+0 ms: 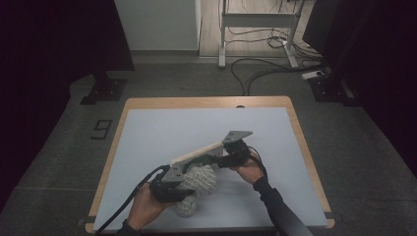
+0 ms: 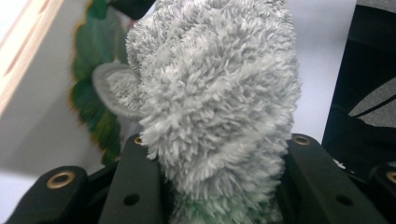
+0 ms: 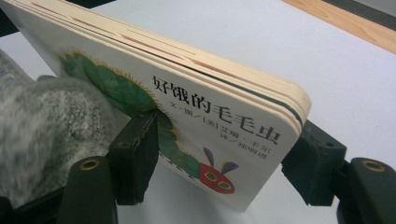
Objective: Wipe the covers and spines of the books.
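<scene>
A fluffy grey plush toy (image 1: 200,181) hangs over the table's near middle, and my left gripper (image 1: 183,189) is shut on it. In the left gripper view the plush toy (image 2: 215,93) bulges up between both black jaws of the left gripper (image 2: 217,156). My right gripper (image 1: 216,158) is shut on a thick board book (image 1: 195,154), held tilted just above the plush. In the right gripper view the book (image 3: 210,107) shows a green caterpillar and Chinese title on its cover, clamped across its thickness by the right gripper (image 3: 219,158). The plush toy (image 3: 42,130) touches the book's cover.
A pale grey mat (image 1: 196,123) covers the wooden table (image 1: 206,102). On the floor beyond lie cables (image 1: 255,71) and a white desk frame (image 1: 255,29). Black stand bases sit at the far left (image 1: 105,88) and far right (image 1: 329,86).
</scene>
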The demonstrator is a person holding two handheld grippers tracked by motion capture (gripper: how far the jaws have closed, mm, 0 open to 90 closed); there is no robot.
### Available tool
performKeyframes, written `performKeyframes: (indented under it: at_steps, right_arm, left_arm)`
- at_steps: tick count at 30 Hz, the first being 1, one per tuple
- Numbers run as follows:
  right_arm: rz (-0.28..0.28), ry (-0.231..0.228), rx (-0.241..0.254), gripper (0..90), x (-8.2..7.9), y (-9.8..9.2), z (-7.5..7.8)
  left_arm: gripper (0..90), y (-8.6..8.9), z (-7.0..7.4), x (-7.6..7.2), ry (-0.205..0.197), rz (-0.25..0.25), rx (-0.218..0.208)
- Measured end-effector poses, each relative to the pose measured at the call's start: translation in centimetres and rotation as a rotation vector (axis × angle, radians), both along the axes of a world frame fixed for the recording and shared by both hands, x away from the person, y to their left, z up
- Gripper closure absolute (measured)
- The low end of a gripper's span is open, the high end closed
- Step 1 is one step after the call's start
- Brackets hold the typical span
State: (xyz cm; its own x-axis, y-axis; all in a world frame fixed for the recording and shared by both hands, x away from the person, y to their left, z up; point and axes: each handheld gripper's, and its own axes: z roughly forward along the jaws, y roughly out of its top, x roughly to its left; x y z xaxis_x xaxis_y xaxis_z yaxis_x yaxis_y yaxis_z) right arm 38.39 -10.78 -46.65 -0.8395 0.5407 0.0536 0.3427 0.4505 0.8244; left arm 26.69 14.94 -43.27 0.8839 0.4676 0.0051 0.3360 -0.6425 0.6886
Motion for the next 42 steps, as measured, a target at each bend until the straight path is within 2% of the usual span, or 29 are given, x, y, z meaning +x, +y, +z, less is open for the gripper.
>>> performKeyframes:
  at_steps: [6, 26, 30, 33, 35, 38, 42]
  right_arm:
    - [0.003, -0.001, -0.002, 31.5, 0.0, -0.1, 0.0]
    - [0.003, 0.003, -0.002, 32.0, -0.1, -0.2, 0.0]
    - [0.003, 0.002, -0.003, 32.0, -0.1, -0.2, 0.0]
    - [0.002, 0.003, -0.003, 32.0, -0.2, -0.1, 0.0]
    - [0.003, 0.0, -0.002, 32.0, -0.1, -0.2, 0.0]
    - [0.003, 0.0, -0.005, 32.0, -0.2, -0.1, 0.0]
    - [0.003, -0.001, -0.005, 32.0, -0.2, -0.1, 0.0]
  left_arm:
    - [63.2, 1.9, 0.3, -0.2, -0.002, 0.039, -0.015]
    - [62.9, 7.9, 0.7, -1.3, -0.008, 0.174, -0.026]
    - [62.9, 9.1, 0.8, -1.5, -0.014, 0.203, -0.015]
    - [62.9, 9.9, 1.0, -1.7, -0.029, 0.243, 0.009]
    - [62.9, 10.5, 1.0, -1.6, -0.032, 0.262, 0.007]
    - [62.9, 10.9, 1.0, -1.3, -0.031, 0.279, -0.002]
    - [62.9, 10.5, 0.8, -0.3, -0.029, 0.28, -0.008]
